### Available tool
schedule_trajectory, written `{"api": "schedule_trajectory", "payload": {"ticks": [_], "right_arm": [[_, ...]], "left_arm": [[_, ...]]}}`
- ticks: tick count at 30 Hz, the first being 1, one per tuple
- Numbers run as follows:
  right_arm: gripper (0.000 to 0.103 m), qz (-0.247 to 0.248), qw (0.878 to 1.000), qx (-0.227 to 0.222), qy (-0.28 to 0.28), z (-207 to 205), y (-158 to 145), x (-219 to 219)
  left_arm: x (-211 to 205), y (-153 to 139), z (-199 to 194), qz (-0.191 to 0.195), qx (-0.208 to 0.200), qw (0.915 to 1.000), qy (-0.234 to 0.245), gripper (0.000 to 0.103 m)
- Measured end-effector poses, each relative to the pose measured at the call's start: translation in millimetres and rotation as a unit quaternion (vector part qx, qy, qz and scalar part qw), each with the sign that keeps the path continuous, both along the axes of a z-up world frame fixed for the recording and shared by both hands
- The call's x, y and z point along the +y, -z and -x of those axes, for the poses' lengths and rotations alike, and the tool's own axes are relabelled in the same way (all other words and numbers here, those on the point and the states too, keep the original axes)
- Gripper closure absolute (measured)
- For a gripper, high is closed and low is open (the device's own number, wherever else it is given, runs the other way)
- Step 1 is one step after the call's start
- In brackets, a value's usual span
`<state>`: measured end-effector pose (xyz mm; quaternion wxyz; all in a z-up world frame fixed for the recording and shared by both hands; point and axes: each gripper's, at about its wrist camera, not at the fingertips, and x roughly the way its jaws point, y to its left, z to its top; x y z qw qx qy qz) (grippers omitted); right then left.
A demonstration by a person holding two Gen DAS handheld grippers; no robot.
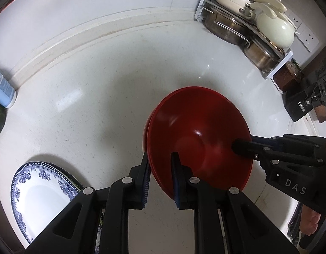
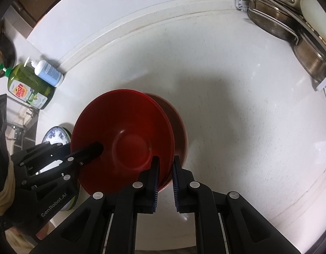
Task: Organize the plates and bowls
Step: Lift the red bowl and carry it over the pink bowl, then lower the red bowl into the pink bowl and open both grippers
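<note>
White counter (image 1: pixel 99 84); left gripper (image 1: pixel 160 180) and right gripper (image 2: pixel 165 180) each pinch red bowl (image 1: pixel 197 135) rim, seemingly two nested.

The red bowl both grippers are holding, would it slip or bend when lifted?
The red bowl looks glossy, so its rim may slide between the left gripper fingers. It keeps its shape while also held by the right gripper, so it is probably stiff. It looks thin, likely light.
</note>
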<state>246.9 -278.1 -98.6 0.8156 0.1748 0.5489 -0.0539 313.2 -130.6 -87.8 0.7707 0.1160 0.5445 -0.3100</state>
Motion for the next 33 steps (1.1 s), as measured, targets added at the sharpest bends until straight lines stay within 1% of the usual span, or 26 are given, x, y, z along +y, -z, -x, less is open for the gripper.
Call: {"api": "schedule_trajectory", "payload": {"ticks": [2, 4, 7, 10, 11, 12, 13, 14, 16, 19, 23, 26, 30, 33], "right_arm": [[0.090, 0.005, 1.000, -0.003, -0.001, -0.1, 0.5, 1.1], [0.089, 0.016, 1.000, -0.006, -0.003, -0.6, -0.8, 2.2], [0.089, 0.028, 1.000, -0.008, -0.008, -1.6, -2.3, 1.2], [0.088, 0.030, 0.999, -0.006, -0.011, -1.5, -2.8, 0.9], [0.083, 0.034, 0.999, -0.007, -0.010, -1.0, -3.7, 1.1], [0.073, 0.037, 0.999, -0.012, -0.005, 0.5, -5.8, 0.7], [0.069, 0.040, 0.999, -0.017, 0.000, 2.0, -7.6, 0.2], [0.068, 0.043, 0.999, -0.022, 0.004, 3.3, -9.9, -0.2], [0.068, 0.049, 0.998, -0.025, 0.009, 3.8, -12.9, -0.1], [0.068, 0.055, 0.998, -0.037, 0.021, 4.2, -17.5, -0.2], [0.068, 0.067, 0.995, -0.052, 0.044, 5.9, -21.9, -2.7], [0.068, 0.080, 0.994, -0.051, 0.055, 4.4, -19.1, -3.3], [0.068, 0.063, 0.995, -0.041, 0.059, 2.4, -9.3, -3.9], [0.068, 0.047, 0.996, -0.039, 0.060, 1.4, -2.7, -3.9]], "left_arm": [[0.5, 0.7, -0.3, -0.003, -0.003, 1.0000, -0.001, 0.078], [0.8, 0.4, -0.8, -0.002, -0.008, 1.0000, 0.000, 0.066], [0.5, -3.0, -0.4, -0.002, -0.023, 0.9997, 0.000, 0.058], [2.8, -8.0, -0.5, -0.003, -0.036, 0.9993, 0.000, 0.056], [3.9, -9.8, -0.5, -0.001, -0.040, 0.9992, -0.001, 0.055], [5.2, -11.7, -0.6, -0.001, -0.045, 0.9990, -0.002, 0.053], [6.6, -13.6, -0.8, -0.001, -0.048, 0.9988, -0.004, 0.053], [7.2, -15.4, -0.9, 0.001, -0.051, 0.9987, -0.005, 0.052], [9.3, -18.7, -1.9, 0.004, -0.055, 0.9984, -0.008, 0.050], [10.9, -22.8, -3.7, 0.005, -0.065, 0.9978, -0.012, 0.049], [12.8, -23.4, -8.5, -0.004, -0.076, 0.9968, -0.022, 0.047], [13.4, -18.5, -11.9, -0.015, -0.080, 0.9963, -0.030, 0.047], [10.7, -9.3, -12.8, -0.023, -0.069, 0.9970, -0.028, 0.047], [9.7, -2.8, -12.4, -0.020, -0.053, 0.9981, -0.024, 0.047]]}}
